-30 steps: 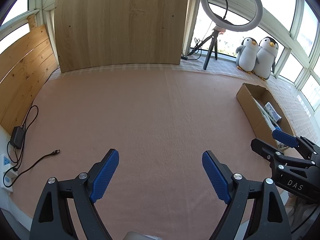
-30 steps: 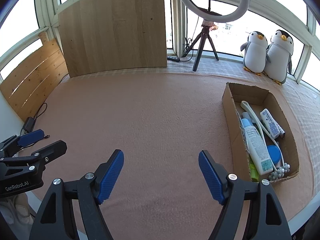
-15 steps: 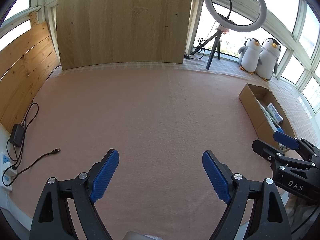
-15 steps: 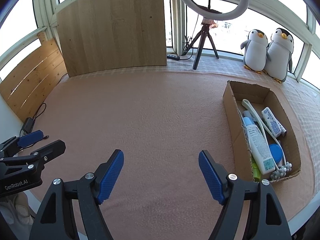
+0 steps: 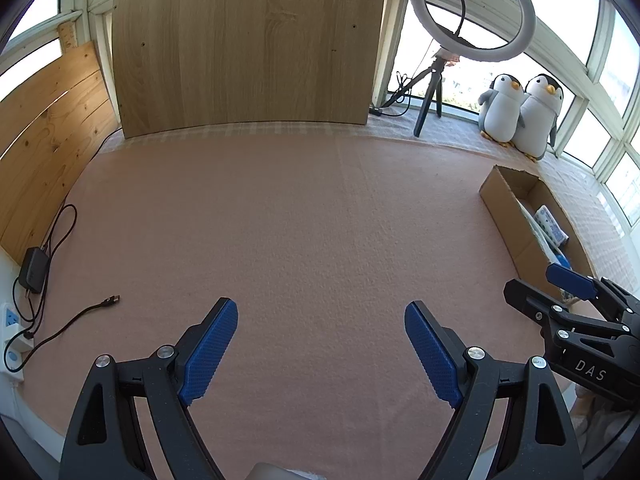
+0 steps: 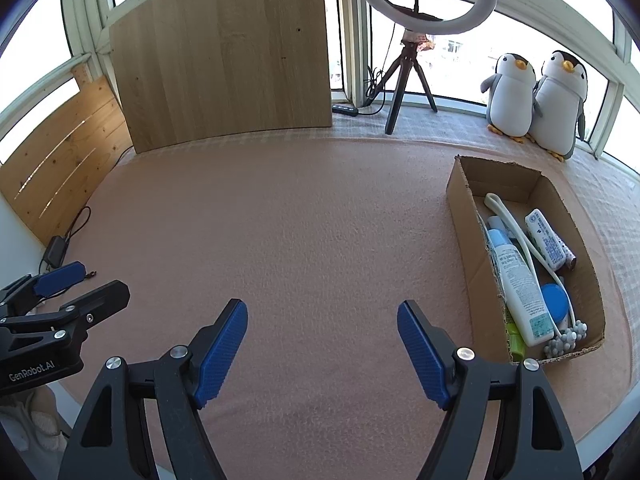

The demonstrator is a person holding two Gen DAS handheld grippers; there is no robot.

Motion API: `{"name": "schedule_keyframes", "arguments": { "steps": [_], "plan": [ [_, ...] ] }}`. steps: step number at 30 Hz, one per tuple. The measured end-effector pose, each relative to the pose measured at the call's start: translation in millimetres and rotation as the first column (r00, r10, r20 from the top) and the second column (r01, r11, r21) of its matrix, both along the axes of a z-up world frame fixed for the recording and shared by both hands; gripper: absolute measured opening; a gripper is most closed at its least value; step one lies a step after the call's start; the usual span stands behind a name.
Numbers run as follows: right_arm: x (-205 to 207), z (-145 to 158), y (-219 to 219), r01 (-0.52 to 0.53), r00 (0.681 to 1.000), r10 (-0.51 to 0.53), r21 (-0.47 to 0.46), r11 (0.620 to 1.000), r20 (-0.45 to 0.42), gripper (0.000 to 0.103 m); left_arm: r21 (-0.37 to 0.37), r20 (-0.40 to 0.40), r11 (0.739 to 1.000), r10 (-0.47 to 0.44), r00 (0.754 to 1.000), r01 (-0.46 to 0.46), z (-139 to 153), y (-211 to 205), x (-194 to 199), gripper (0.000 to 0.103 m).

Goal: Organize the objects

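Toiletries, among them a white plastic bottle (image 6: 520,284), lie inside the long brown cardboard box (image 6: 460,196) near the worktop's right edge, so sorting seems finished, while left gripper (image 5: 320,354) and right gripper (image 6: 322,354) hover wide open, empty.

Salmon-pink felt covers the bench (image 6: 304,216), edged by a pale checked cloth (image 6: 460,120). A brown box (image 6: 464,216) holds a white bottle (image 6: 520,284) with a light-blue cap and a blue lid (image 6: 556,304). Grey-and-white penguins (image 6: 536,96) have orange beaks. Each black tool carries textured blue pads (image 6: 220,348).
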State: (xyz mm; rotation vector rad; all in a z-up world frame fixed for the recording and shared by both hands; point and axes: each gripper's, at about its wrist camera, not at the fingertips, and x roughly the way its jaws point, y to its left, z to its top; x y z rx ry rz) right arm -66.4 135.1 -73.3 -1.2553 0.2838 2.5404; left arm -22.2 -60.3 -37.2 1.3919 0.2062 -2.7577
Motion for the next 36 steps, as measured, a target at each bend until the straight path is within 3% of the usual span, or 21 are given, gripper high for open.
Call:
{"name": "schedule_keyframes", "arguments": {
  "steps": [36],
  "plan": [
    [-3,-10,2,0.006,1.000,-0.006,-0.015,1.000,0.027,0.074,-0.004,0.024,1.000,0.011,1.000,-0.011,-11,-4,-5,0.092]
  ]
}}
